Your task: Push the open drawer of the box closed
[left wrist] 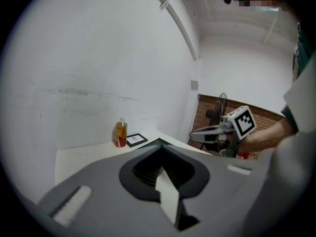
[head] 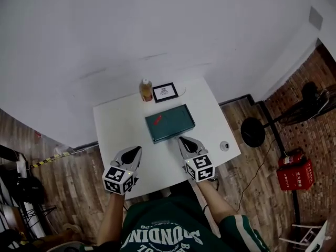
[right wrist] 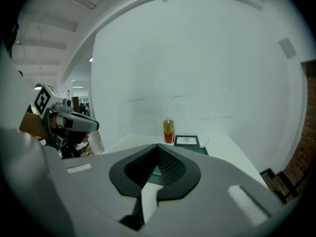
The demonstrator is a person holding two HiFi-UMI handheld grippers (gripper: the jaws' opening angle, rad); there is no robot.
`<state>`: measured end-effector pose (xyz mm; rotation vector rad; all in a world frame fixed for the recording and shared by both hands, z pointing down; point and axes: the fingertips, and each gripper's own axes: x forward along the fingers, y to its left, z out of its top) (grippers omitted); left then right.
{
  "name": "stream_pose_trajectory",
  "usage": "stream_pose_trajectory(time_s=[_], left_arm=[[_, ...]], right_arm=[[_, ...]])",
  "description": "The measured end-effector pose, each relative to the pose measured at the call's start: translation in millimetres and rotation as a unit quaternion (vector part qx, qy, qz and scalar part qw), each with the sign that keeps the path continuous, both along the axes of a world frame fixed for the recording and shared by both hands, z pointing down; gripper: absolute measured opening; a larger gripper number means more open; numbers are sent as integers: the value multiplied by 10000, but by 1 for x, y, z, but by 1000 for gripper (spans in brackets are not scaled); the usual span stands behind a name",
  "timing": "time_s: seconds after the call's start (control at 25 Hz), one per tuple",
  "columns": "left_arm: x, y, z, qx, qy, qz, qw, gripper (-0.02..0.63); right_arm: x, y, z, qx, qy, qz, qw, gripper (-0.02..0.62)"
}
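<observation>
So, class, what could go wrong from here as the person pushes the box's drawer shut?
1. The box may slide rather than close: the right tool is by its near edge, while the left tool is off to the side, bracing nothing.
2. A sliding box could knock the bottle and the framed card standing just behind it.

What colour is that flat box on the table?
Dark teal-green box, clearest in the head view.
</observation>
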<state>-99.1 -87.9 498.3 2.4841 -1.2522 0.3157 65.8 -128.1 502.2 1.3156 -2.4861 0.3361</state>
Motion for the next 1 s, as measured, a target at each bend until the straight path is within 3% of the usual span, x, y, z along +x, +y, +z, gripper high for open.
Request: stream_pose_trajectory(time_s=[0.16, 0.44, 1.0], left_arm=[[6, 1, -7, 101, 11, 84, 9999, 53], [9, 11, -12, 207, 35, 131, 9997, 53], [1, 11, -5, 125, 17, 88, 9999, 54]], right_arm=[[5, 8, -13, 191, -84, 106, 9997, 2], [19, 24, -4, 121, -231, 352, 9990, 2], [12, 26, 4, 82, -276, 349, 9990, 2]])
